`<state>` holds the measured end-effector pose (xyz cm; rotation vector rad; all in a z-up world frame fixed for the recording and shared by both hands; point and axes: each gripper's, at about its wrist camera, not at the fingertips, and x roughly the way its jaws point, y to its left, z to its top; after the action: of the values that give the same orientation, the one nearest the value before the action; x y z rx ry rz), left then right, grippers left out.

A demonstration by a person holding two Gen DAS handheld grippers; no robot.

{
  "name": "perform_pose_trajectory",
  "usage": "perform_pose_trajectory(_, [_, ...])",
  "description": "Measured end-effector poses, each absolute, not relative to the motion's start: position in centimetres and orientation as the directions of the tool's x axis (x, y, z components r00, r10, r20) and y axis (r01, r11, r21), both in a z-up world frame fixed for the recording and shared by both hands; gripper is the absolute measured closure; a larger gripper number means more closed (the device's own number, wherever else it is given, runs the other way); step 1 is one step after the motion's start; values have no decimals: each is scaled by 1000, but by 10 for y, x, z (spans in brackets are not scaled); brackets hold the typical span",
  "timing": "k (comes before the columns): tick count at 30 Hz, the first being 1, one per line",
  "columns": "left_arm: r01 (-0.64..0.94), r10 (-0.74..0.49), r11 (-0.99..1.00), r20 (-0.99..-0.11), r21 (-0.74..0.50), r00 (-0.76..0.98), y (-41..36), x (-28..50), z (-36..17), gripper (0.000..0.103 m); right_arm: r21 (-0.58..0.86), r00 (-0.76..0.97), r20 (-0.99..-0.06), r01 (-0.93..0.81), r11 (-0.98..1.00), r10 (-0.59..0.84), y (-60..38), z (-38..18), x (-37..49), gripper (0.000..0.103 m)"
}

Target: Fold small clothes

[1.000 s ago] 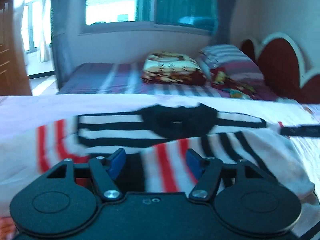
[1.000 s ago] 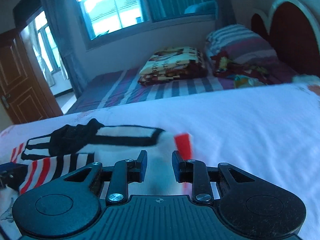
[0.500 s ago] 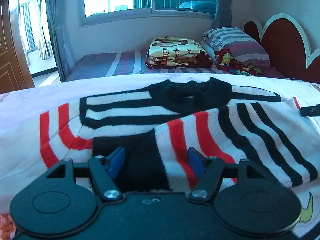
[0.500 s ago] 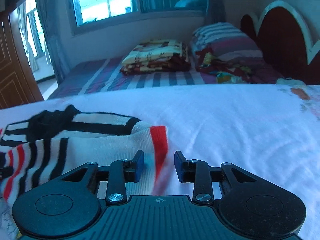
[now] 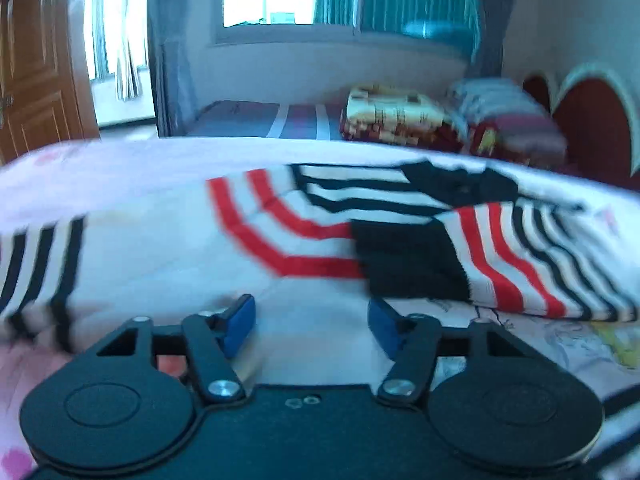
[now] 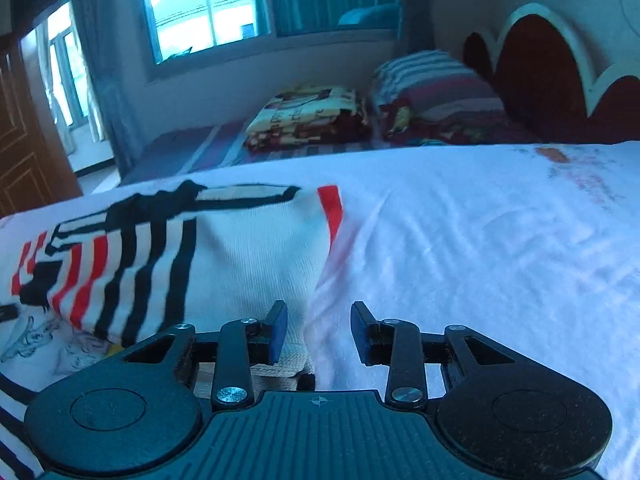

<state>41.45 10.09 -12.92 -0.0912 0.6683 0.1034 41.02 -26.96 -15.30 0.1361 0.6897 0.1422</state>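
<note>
Two grippers: both hover low over one striped sweater on the near bed.
Step in hand: one sleeve already lies folded across the sweater's body on the right side; by my reading the hands are moving to the next grip points, with the other sleeve not yet folded.
Left gripper: jaws stand apart and are closing; white knit lies low between them, but the pads do not press on it.
Right gripper: jaws fairly narrow and not clamped; the sweater's white right edge sits just beside the left pad, partly in the gap, with bare sheet under the rest.
Next move: probably take hold of the outstretched sleeve at far left and lay it over the body; this calls for a pinch on the knit alone, not the sheet under it.
Sweater's look: white knit with red and black stripes, black collar at the far side, black block near the middle; soft and thick, so edges may slump.
Place: left half of the near bed in the right view, collar pointing toward the far striped bed.
</note>
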Motion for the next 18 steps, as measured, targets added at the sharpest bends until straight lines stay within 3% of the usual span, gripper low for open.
perform_pose_trajectory(3, [-215, 178, 977, -613, 14, 770, 139, 382, -122, 36, 168, 759, -631, -66, 984, 159, -262, -148, 402, 68])
perform_pose_trajectory(9, [-466, 266, 871, -647, -156, 714, 269, 319, -115, 38, 198, 748, -648, -21, 980, 147, -238, -144, 382, 68])
perform_pose_trajectory(11, [-526, 236, 794, -644, -304, 728, 314, 300, -118, 46, 209, 743, -653, -11, 978, 148, -227, -144, 379, 68])
perform_pose_trajectory(13, [-551, 206, 696, -607, -461, 768, 348, 285, -121, 47, 235, 735, -660, 6, 972, 154, -219, -143, 379, 68])
perform_pose_trajectory(18, [-542, 190, 521, -529, -660, 827, 394, 276, -133, 49, 256, 732, -661, 10, 967, 168, -194, -134, 386, 68])
